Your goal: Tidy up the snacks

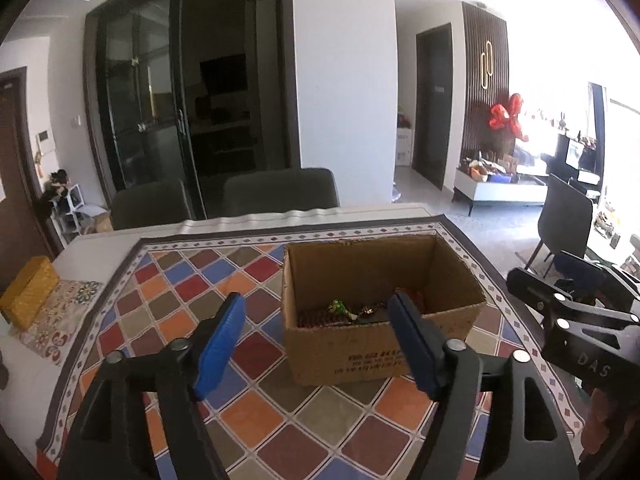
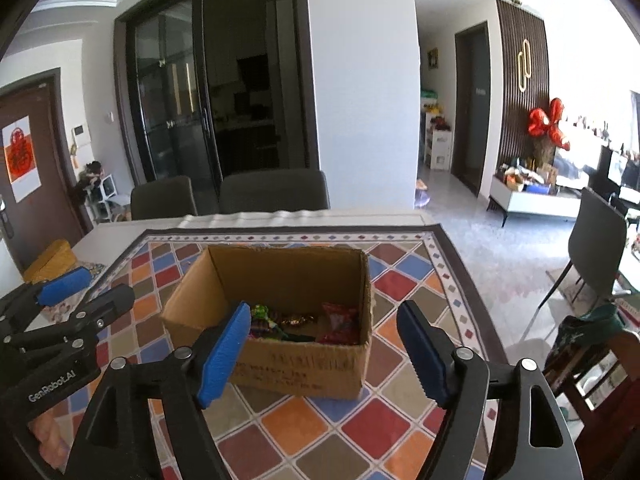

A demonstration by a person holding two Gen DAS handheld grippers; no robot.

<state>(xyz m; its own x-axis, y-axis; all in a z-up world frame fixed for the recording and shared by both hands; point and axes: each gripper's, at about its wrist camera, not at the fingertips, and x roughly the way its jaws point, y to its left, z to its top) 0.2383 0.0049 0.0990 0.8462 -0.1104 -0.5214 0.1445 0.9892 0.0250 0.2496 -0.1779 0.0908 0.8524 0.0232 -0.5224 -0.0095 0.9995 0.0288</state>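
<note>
An open cardboard box [image 1: 360, 356] stands on the patterned tablecloth [image 1: 192, 280]; it also shows in the right wrist view [image 2: 304, 372]. Inside lie wrapped snacks: a green candy [image 2: 260, 313], a gold-brown one [image 2: 296, 320] and a red packet [image 2: 340, 322]. In the left wrist view the green candy [image 1: 338, 307] shows over the near wall. My left gripper [image 1: 316, 312] is open and empty, just before the box's near wall. My right gripper [image 2: 326, 320] is open and empty, its fingers astride the box's near side. Each gripper shows in the other's view: the right [image 1: 568, 300], the left [image 2: 72, 292].
A yellow box [image 1: 28, 296] lies on a patterned mat at the table's left edge. Two dark chairs [image 1: 280, 190] stand at the far side. Another chair [image 2: 596, 240] stands on the floor to the right. The table's right edge drops off close to the box.
</note>
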